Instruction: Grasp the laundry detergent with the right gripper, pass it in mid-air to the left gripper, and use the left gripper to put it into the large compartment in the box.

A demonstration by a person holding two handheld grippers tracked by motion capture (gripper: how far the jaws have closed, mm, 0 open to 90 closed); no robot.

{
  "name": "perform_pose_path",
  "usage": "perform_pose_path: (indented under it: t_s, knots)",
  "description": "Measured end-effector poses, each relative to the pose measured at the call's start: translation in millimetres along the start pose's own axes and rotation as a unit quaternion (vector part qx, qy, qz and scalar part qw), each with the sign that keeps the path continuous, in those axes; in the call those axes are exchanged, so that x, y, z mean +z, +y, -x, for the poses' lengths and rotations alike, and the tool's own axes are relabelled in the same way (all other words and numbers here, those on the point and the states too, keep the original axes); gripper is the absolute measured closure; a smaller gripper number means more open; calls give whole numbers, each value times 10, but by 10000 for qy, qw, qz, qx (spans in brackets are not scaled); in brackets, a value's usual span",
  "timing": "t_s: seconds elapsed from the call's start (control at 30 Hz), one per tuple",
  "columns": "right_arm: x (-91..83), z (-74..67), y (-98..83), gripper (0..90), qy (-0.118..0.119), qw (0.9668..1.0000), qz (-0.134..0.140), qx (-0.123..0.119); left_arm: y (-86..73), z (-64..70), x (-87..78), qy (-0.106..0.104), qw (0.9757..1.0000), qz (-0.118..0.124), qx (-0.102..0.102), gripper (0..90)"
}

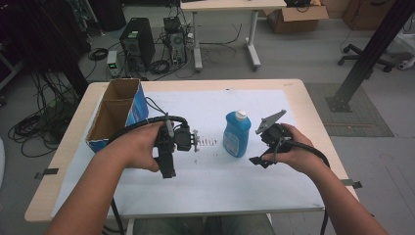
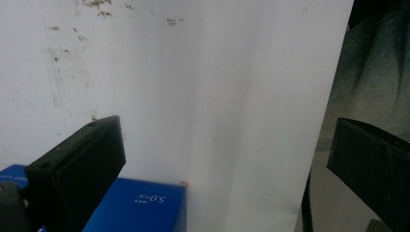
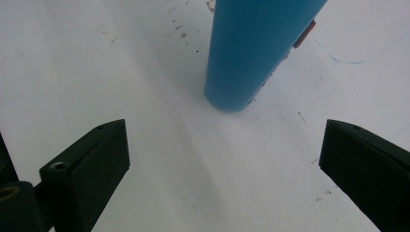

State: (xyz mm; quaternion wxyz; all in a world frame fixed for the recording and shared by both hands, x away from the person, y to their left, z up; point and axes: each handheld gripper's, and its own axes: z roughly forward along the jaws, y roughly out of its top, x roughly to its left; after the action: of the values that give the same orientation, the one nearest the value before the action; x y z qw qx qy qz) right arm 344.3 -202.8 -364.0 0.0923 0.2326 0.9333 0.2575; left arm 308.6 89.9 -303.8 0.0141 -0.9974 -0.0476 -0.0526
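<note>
Right gripper (image 3: pixel 225 159) spread wide, nothing between its black jaws. Ahead of the fingertips and slightly toward the left one, standing upright on the white paper-covered table (image 3: pixel 159 174): a blue plastic bottle (image 3: pixel 251 53) with a white cap, near but apart from both jaws. Not yet touched, not yet lifted. Seen from above, same bottle (image 1: pixel 237 134) just beside the right gripper (image 1: pixel 264 147), between the two hands.

Left gripper (image 2: pixel 217 159) likewise spread, empty, aimed down at bare white sheet. Close behind its left finger (image 2: pixel 77 164), a corner of a blue cardboard box (image 2: pixel 140 208) with white print; probably the open, brown-lined box (image 1: pixel 117 115) beyond the left hand, though hard to confirm from so little of it.

Judged from this: approach nearly done, grasp still to come. Left to do: close in around the bottle body, pinch, lift, carry — likely toward the open box. Nothing delivered so far; box compartments apparently empty.
</note>
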Motion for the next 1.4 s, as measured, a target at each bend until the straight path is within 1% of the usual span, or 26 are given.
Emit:
perform_pose_path:
  t_s: [0.07, 0.1, 0.13, 0.17, 0.23, 0.3, 0.33, 0.37, 0.4, 0.43, 0.5, 0.63, 0.67, 0.73, 0.8, 0.83, 0.97, 1.0, 1.07, 1.1, 1.13, 1.17, 1.3, 1.4]
  knots:
    - [10, -2, 1, 40, 6, 10000, 38, 30, 3, 1, -2, 9, 10000, 4, 8, 2]
    - [29, -4, 1, 40, 19, 9999, 145, 56, 7, 6, -1, 5, 10000, 6, 6, 2]
    - [29, -4, 1, 40, 19, 9999, 145, 56, 7, 6, -1, 5, 10000, 6, 6, 2]
    - [47, -1, 0, 40, 34, 9997, 235, 113, 10, 10, -2, 17, 10000, -1, 25, 2]
    - [56, 1, 0, 40, 42, 9995, 280, 147, 11, 16, 0, 6, 10000, 1, 11, 2]
    - [84, 4, -5, 39, 49, 9986, 437, 287, 10, 23, 1, 6, 10000, -3, 25, 2]
    - [84, 4, -5, 39, 49, 9986, 437, 287, 10, 23, 1, 6, 10000, -3, 25, 2]
    - [107, 9, -9, 37, 74, 9977, 567, 374, 6, 31, -1, 5, 10000, 0, 11, 2]
    - [107, 9, -9, 37, 74, 9977, 567, 374, 6, 31, -1, 5, 10000, 0, 11, 2]
    - [132, 10, -9, 36, 64, 9969, 658, 423, 3, 31, -5, 5, 10000, -1, 23, 2]
    - [138, 12, -9, 34, 59, 9968, 678, 422, -3, 35, -4, 11, 10000, 5, 27, 2]
    - [174, 17, -9, 33, 119, 9957, 772, 500, -13, 41, 5, 4, 10000, 2, 11, 2]
    - [184, 28, -17, 29, 149, 9949, 845, 527, -13, 47, 12, 2, 10000, -18, 20, 2]
    - [186, 38, -21, 25, 140, 9943, 885, 572, -12, 54, 15, 5, 10000, -10, 17, 2]
    - [193, 52, -31, 27, 142, 9932, 971, 633, -4, 62, 20, 8, 10000, -1, 56, 2]
    - [214, 58, -39, 26, 92, 9927, 1007, 655, 3, 71, 23, 6, 10000, 15, 51, 2]
    - [254, 61, -46, 26, 64, 9919, 1047, 716, 13, 80, 24, 8, 10000, 18, 87, 2]
    - [285, 58, -46, 25, 25, 9911, 1109, 737, 14, 83, 24, 5, 10000, 20, 95, 2]
    - [300, 57, -45, 27, 33, 9909, 1127, 739, 15, 87, 24, 2, 9999, 11, 101, 2]
    - [327, 50, -37, 27, -27, 9904, 1147, 770, 12, 91, 24, 0, 9999, 10, 109, 2]
    - [327, 50, -37, 27, -27, 9904, 1147, 770, 12, 91, 24, 0, 9999, 10, 109, 2]
    - [348, 47, -32, 24, -72, 9897, 1194, 784, 10, 93, 21, -5, 9999, -7, 114, 2]
    - [371, 48, -28, 22, -73, 9870, 1378, 822, 5, 103, 24, -3, 9999, 2, 113, 3]
    - [385, 41, -26, 21, -114, 9860, 1449, 815, 5, 107, 22, -17, 9999, -26, 121, 2]
